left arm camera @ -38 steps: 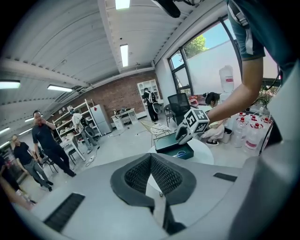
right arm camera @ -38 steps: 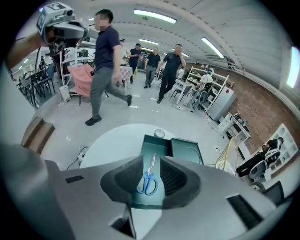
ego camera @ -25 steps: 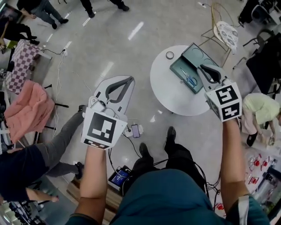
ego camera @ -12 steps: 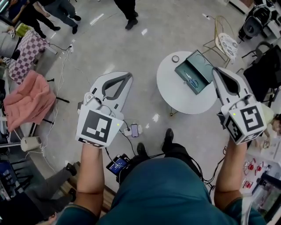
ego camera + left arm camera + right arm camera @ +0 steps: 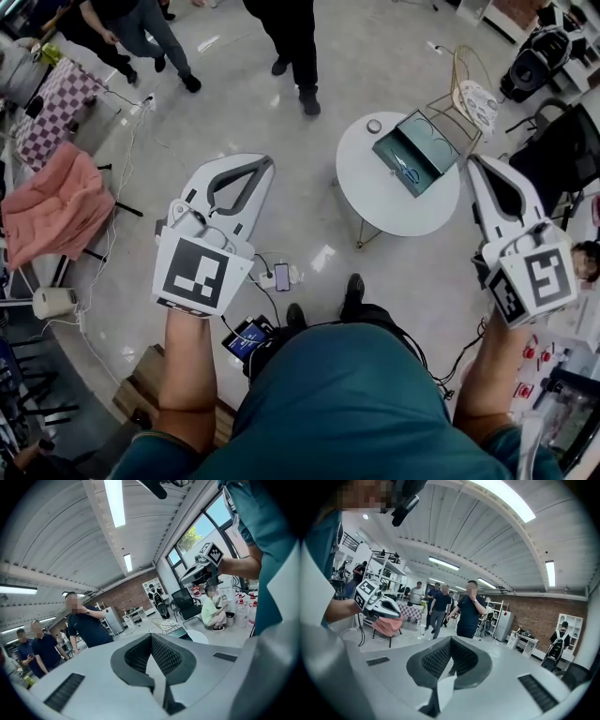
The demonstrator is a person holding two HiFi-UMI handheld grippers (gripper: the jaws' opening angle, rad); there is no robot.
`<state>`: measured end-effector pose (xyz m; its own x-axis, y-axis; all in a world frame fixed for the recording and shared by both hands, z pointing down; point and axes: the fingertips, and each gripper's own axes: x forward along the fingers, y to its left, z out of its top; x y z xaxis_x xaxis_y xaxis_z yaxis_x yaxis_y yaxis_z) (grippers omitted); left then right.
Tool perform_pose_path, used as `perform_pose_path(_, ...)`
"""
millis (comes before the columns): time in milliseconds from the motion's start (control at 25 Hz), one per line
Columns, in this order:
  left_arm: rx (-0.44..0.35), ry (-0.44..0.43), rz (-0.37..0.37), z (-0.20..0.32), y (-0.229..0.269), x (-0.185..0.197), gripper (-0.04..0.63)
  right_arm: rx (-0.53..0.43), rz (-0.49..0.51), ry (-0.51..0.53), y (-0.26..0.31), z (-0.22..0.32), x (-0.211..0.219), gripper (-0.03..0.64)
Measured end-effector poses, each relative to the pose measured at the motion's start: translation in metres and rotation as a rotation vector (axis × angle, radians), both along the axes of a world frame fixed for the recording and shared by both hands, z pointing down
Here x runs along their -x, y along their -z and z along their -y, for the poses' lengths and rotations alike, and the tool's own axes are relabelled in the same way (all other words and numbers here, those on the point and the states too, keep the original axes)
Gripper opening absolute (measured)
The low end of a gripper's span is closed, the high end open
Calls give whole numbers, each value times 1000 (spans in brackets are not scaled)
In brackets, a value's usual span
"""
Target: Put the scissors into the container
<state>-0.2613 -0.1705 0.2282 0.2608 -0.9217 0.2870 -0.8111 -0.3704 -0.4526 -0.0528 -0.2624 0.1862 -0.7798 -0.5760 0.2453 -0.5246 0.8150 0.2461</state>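
Observation:
The blue-handled scissors [image 5: 405,170] lie inside the open green container [image 5: 428,141] on the round white table [image 5: 375,197]. My right gripper [image 5: 474,161] hangs just right of the table's edge, shut with nothing between its jaws. Its own view looks out level over the room, jaws [image 5: 451,639] closed tip to tip. Well left of the table, over the floor, my left gripper [image 5: 266,161] is also shut and holds nothing. The left gripper view [image 5: 151,635] shows the table [image 5: 201,636] small and far off.
A small ring [image 5: 374,126] sits on the table by the container. Behind the table stands a gold wire chair [image 5: 466,92]. A pink cloth [image 5: 52,211] hangs on a rack at left. People [image 5: 293,37] stand on the floor beyond; one crouches at right [image 5: 213,610].
The right gripper has drawn back from above the container to the table's right side and its jaws have shut. The left gripper stayed shut. The scissors stayed in the container.

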Motion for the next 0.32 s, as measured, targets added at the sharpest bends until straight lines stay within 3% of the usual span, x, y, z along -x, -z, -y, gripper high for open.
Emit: perform_pose_path(320,-12,-16,7,-30,11,10,17,-1,-14,-20,9,-31,5,35)
